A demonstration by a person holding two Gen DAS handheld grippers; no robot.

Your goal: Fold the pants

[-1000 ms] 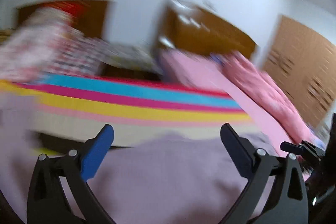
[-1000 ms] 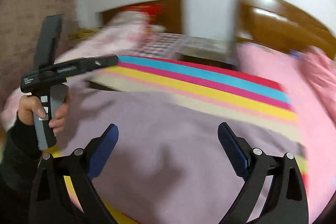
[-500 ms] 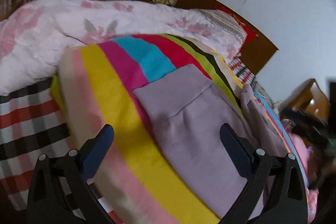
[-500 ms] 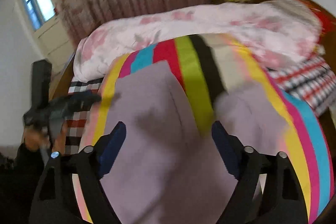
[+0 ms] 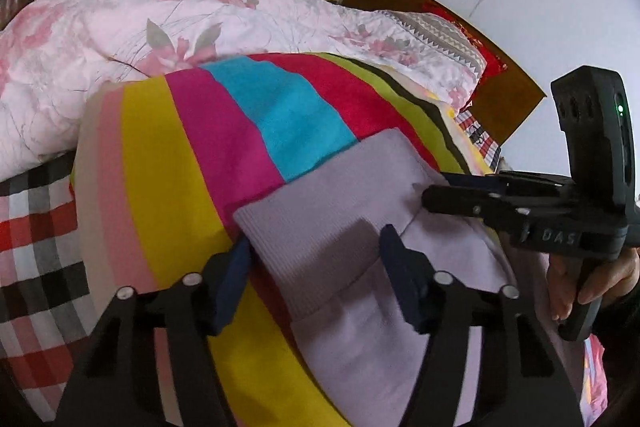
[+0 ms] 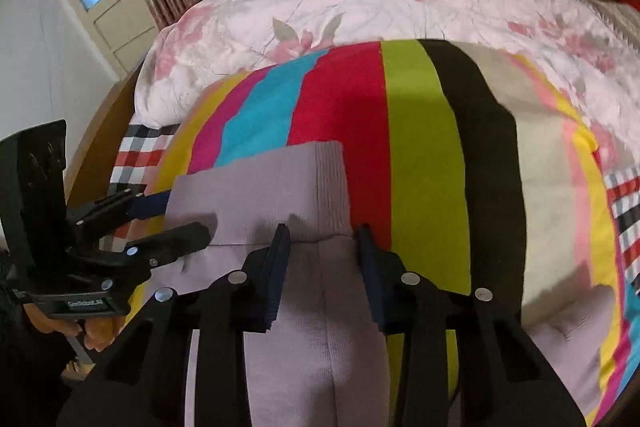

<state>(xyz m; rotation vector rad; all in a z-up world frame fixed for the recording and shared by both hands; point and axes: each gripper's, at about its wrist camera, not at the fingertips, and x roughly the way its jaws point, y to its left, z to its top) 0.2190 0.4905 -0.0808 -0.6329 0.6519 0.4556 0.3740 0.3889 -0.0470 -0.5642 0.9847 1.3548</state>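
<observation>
Nearest, left gripper (image 5: 314, 251) parted around the ribbed waistband corner of the lilac knit pants (image 5: 340, 227), not closed; right gripper (image 6: 322, 239) likewise straddling the opposite corner. Pants flat on striped multicolour blanket (image 6: 424, 155). Floral pink quilt (image 6: 360, 11) at 12 o'clock.

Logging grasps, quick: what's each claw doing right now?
Left claw: open, straddling the pants waistband corner.
Right claw: open, straddling the waistband's other corner.

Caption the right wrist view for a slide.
Both grippers, right and left, straddle the waistband corners of lilac pants on a striped blanket.
</observation>
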